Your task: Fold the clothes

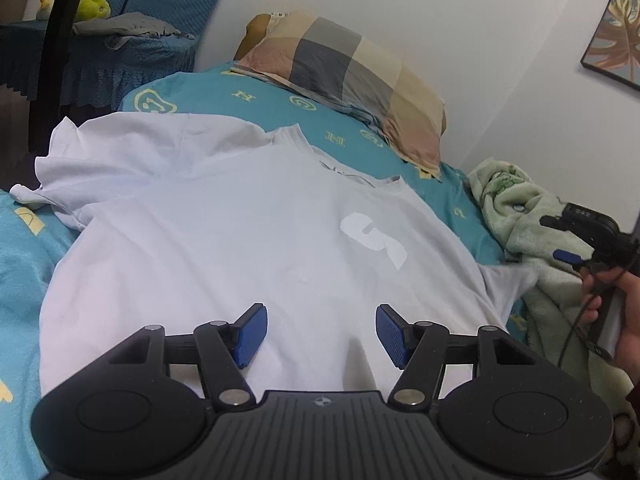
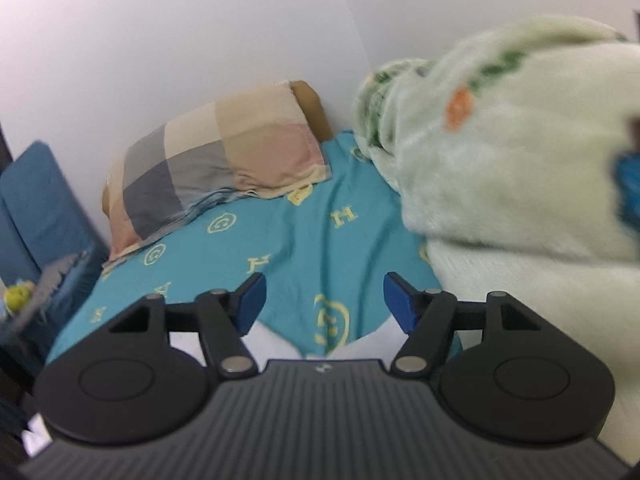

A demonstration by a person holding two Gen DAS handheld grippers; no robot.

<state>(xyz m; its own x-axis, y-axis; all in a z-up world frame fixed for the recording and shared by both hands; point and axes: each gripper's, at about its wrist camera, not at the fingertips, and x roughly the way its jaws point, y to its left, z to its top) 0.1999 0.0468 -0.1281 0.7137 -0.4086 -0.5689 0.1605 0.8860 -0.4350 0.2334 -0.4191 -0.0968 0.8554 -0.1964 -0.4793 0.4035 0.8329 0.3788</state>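
A white T-shirt (image 1: 240,232) with a white letter print lies spread flat, front up, on the teal bedsheet (image 1: 224,96), collar toward the pillow. My left gripper (image 1: 320,334) hovers open and empty over the shirt's lower part. The right gripper shows at the right edge of the left wrist view (image 1: 580,236), held in a hand beside the shirt's right sleeve. In the right wrist view my right gripper (image 2: 324,304) is open and empty above the sheet (image 2: 312,232), with white shirt cloth (image 2: 276,340) just beneath the fingers.
A checked pillow (image 1: 348,76) lies at the head of the bed by the wall. A pale green fleece blanket (image 2: 512,152) is bunched on the right of the bed. A blue covered seat (image 1: 132,40) with grey cloth stands at the far left.
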